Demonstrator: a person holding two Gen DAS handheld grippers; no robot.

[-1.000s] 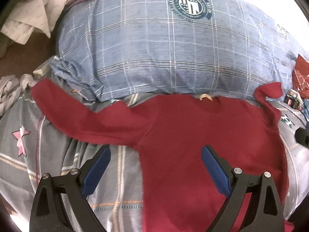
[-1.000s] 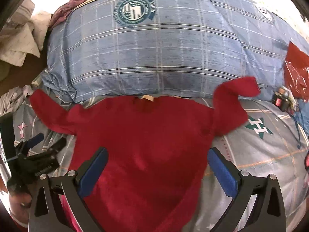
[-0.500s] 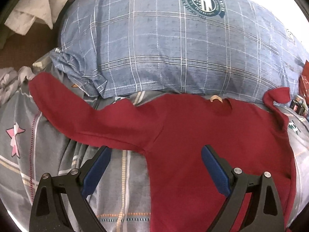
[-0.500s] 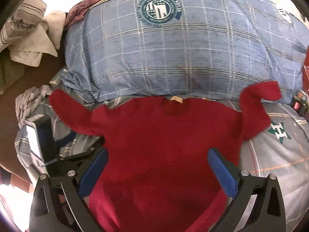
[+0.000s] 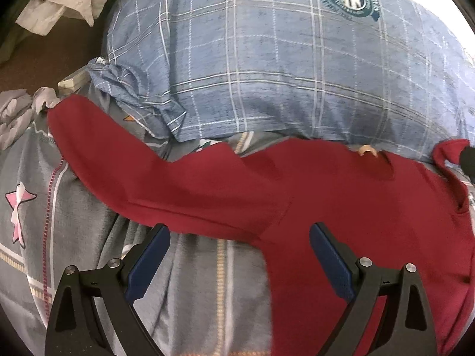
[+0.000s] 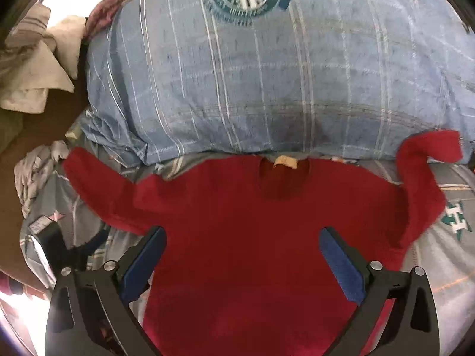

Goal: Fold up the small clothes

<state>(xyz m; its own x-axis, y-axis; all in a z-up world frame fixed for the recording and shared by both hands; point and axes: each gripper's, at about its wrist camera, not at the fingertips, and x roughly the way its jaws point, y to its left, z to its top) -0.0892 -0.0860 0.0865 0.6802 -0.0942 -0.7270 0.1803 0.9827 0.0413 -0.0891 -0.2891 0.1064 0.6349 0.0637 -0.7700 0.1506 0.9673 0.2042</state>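
A small red long-sleeved sweater lies flat on the grey bed sheet, neck toward the pillow. It also shows in the left wrist view. Its left sleeve stretches out to the left; its right sleeve is bent up against the pillow. My left gripper is open and empty, above the left armpit of the sweater. My right gripper is open and empty, above the middle of the sweater's body.
A big blue checked pillow with a round emblem lies just behind the sweater. Crumpled pale cloths lie at the far left by the bed's edge. The left gripper's body shows at the lower left of the right wrist view.
Both grippers have moved forward and to the left, closer to the sweater. The right one now sits over the sweater's middle. Both stay open; the sweater has not moved.
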